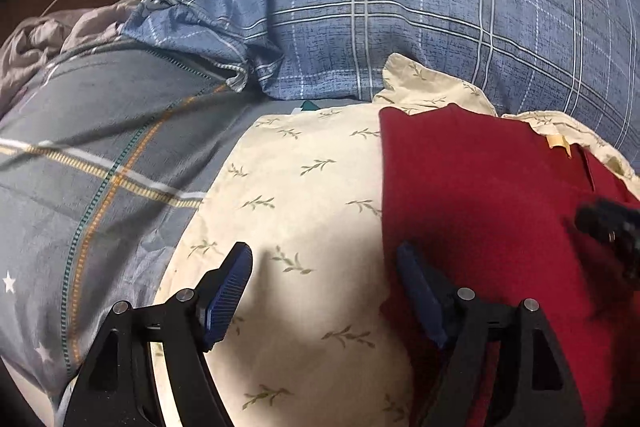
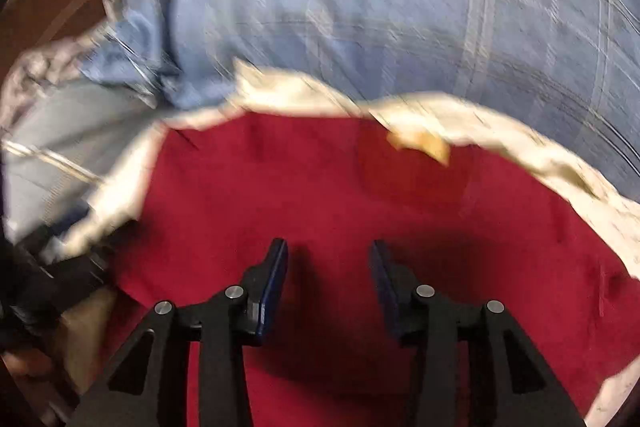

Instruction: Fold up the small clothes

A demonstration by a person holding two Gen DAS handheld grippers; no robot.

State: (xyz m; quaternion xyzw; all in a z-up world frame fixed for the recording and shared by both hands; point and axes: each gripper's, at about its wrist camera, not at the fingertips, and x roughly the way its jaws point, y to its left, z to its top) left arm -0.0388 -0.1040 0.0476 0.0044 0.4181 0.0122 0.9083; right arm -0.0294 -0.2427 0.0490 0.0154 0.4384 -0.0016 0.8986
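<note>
Ahead of both sets of fingers, on the cream leaf-print cloth (image 1: 296,187): red garment (image 1: 480,195), flat, straight-edged, seemingly folded at least partly; further folds probably left. Left gripper (image 1: 324,259) spread wide, straddling its left edge, holding nothing. Right gripper (image 2: 328,251) spread above its middle, empty. Beyond, plaid bedding (image 1: 400,7).

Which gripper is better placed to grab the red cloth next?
Right. The right gripper is open directly over the red cloth. The left gripper is open too, but straddles the cloth's edge, mostly over the cream sheet.
</note>
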